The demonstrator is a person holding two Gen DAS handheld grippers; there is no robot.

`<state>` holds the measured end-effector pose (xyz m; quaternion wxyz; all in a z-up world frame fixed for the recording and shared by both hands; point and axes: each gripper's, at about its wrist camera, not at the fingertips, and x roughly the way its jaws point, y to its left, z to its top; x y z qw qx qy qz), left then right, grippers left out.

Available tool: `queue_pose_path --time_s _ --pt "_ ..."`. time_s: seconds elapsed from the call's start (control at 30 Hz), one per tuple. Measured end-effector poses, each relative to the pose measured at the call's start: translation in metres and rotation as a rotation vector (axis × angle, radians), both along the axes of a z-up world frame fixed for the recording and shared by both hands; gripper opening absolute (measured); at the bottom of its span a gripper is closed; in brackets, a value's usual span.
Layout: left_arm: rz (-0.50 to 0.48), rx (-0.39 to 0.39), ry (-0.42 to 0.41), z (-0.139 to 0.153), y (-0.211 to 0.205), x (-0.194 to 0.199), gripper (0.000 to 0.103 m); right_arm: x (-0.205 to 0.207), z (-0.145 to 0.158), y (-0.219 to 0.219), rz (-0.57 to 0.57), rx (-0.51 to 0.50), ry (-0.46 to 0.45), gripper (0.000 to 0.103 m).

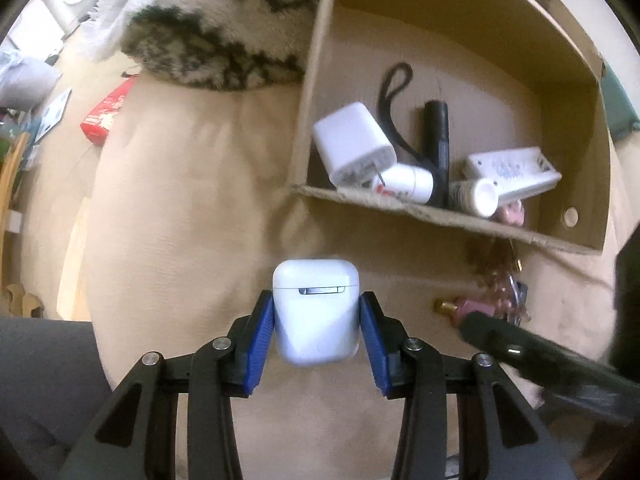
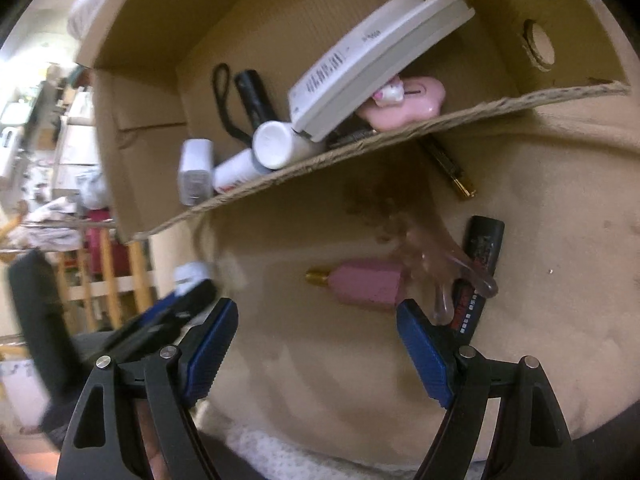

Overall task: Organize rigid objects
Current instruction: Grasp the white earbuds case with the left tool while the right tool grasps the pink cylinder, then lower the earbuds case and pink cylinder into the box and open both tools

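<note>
My left gripper (image 1: 316,300) is shut on a white earbud case (image 1: 316,320), its blue pads pressing both sides, above a beige cushion. Beyond it the cardboard box (image 1: 440,216) holds a white charger (image 1: 352,144), a black torch (image 1: 436,136), white tubes (image 1: 404,182) and a white flat device (image 1: 516,170). My right gripper (image 2: 316,308) is open with nothing between its fingers, low over the cushion in front of the box (image 2: 360,148). Just beyond its right finger lie a pink bottle (image 2: 368,284) with a gold cap, a clear hair claw (image 2: 448,268) and a black stick (image 2: 480,264).
A dark gold-tipped tube (image 2: 452,172) lies against the box's near wall. A furry patterned blanket (image 1: 208,40) lies behind the cushion, and a red packet (image 1: 106,114) off to the left. A person's grey leg (image 1: 40,380) is at the lower left. A wooden rail (image 2: 108,280) stands at the left.
</note>
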<state>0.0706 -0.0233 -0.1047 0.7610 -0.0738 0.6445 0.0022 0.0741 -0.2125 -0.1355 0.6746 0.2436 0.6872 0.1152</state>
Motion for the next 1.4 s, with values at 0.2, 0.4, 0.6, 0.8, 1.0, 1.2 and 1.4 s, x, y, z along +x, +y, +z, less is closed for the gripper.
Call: queue_pose_path --time_s 0.2,0.4,0.6,0.8,1.0,1.2,1.4 --pt "0.011 -0.022 -0.025 0.012 0.005 0.006 0.039 0.004 -0.022 0.026 0.024 -0.143 0.007 0.085" --pt "0.01 -0.061 -0.021 0.023 0.012 0.006 0.039 0.003 -0.024 0.04 0.011 -0.217 -0.024 0.084" --pt "0.005 -0.056 -0.03 0.027 0.008 0.001 0.039 -0.002 -0.02 0.055 0.044 -0.341 -0.082 0.065" --pt "0.031 -0.047 -0.012 0.02 0.018 0.0 0.039 -0.016 -0.012 0.069 0.112 -0.35 -0.136 0.065" --pt "0.025 -0.023 -0.019 0.014 0.015 0.0 0.039 -0.024 0.001 0.067 0.156 -0.321 -0.155 0.065" --pt "0.008 0.021 -0.05 0.015 0.007 -0.001 0.039 -0.035 0.034 0.062 0.173 -0.261 -0.232 0.065" --pt "-0.041 0.08 -0.168 0.038 0.001 -0.007 0.039 -0.03 0.063 0.037 0.158 -0.208 -0.307 0.065"
